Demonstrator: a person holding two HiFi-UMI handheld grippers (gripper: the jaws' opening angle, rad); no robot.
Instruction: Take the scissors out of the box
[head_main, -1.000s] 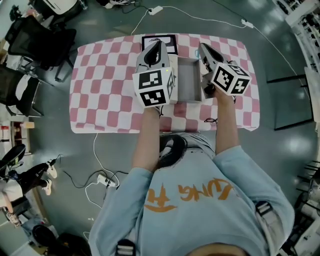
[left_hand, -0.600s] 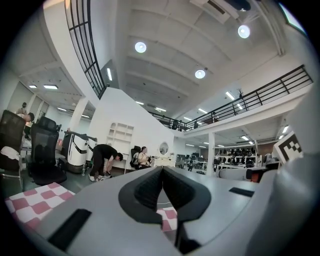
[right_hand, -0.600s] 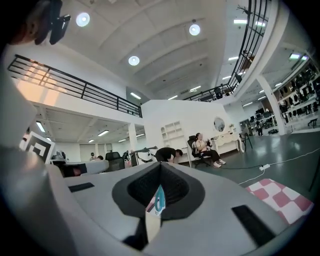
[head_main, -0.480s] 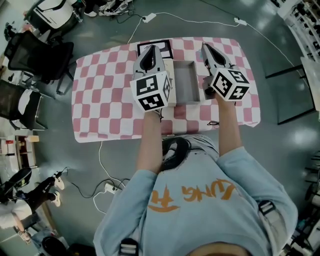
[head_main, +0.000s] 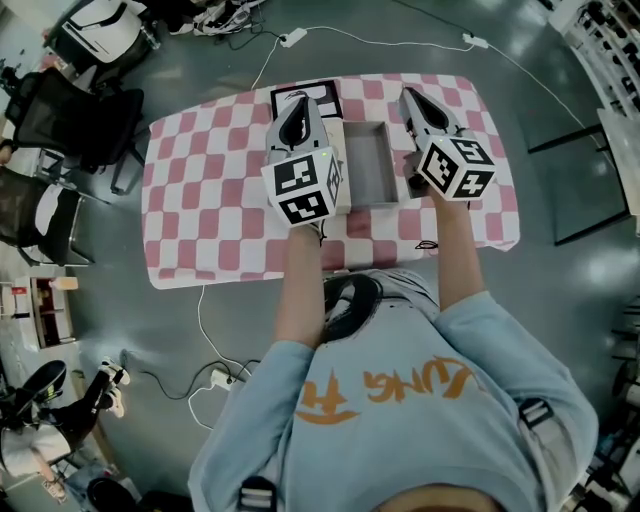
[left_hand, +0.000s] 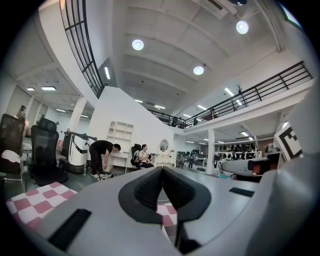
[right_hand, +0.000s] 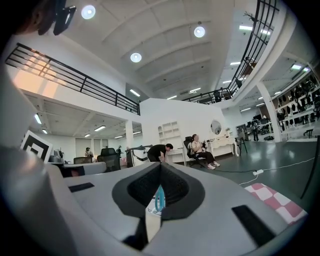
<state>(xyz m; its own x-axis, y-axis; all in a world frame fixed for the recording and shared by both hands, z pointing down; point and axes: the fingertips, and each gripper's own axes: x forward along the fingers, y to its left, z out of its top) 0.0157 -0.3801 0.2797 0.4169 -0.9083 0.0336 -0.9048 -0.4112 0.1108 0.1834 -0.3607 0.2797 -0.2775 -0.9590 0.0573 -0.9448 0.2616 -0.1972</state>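
Observation:
An open grey box (head_main: 372, 160) stands on the checkered table between my two grippers. My right gripper (head_main: 410, 98) lies along the box's right side and points away from me. In the right gripper view its jaws (right_hand: 160, 172) are shut on the scissors (right_hand: 158, 199), whose teal handle loop and white packaging card (right_hand: 152, 220) show between the pads. The head view hides the scissors under that gripper. My left gripper (head_main: 298, 105) lies along the box's left side. Its pads (left_hand: 150, 187) meet with nothing between them.
The pink and white checkered cloth (head_main: 200, 200) covers the table. A black-framed marker sheet (head_main: 330, 92) lies at its far edge. Black chairs (head_main: 70, 100) stand on the floor at the left, and cables (head_main: 200, 340) run across the floor. People sit far off in the hall (right_hand: 200, 147).
The head view has shifted slightly. Both grippers keep their places on either side of the box and stay shut.

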